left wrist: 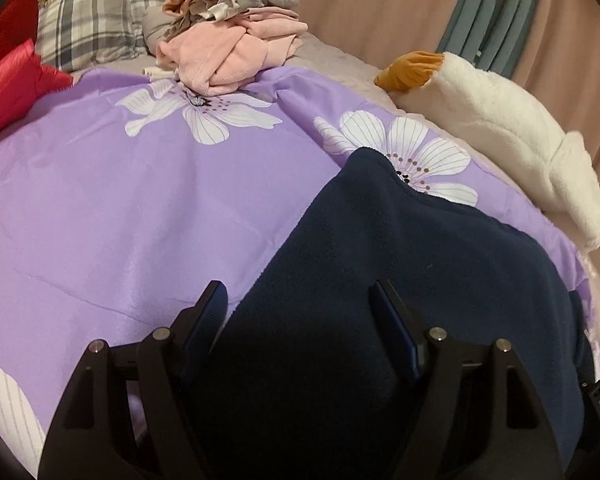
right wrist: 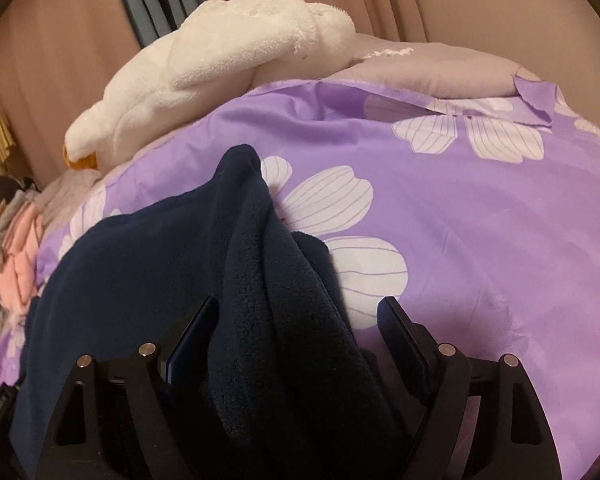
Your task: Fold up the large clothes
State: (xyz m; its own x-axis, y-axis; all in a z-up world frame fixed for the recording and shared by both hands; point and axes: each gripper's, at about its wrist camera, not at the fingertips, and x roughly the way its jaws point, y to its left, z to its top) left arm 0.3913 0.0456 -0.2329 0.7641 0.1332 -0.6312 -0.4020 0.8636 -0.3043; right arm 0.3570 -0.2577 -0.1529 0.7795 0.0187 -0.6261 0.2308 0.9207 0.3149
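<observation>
Nearest the cameras, both pairs of jaws are seen standing apart. Between the fingers of the left gripper (left wrist: 298, 300) a broad flat part of the navy fleece garment (left wrist: 400, 264) is seen, but the pads are not seen pressing on it. The right gripper (right wrist: 296, 316) is likewise spread, with a bunched ridge of the same fleece lying between its fingers; the right-hand pad stands clear of the cloth, so nothing is clamped.

The garment is spread on the purple flowered sheet (left wrist: 120, 208), partly flat and partly heaped into a fold on the side seen by the right wrist camera. It is judged to be soft, thick and limp, light for its bulk, and unlikely to slip, since the pile should catch on the pads. A hold is best taken at an edge or corner, where fewer layers are gathered, rather than on the thick ridge.

Farther off, a white plush goose (right wrist: 220, 64) is laid along the bed's edge, and a pile of pink and grey clothes (left wrist: 228, 36) is stacked before a plaid pillow (left wrist: 84, 20). No container is to be seen.
</observation>
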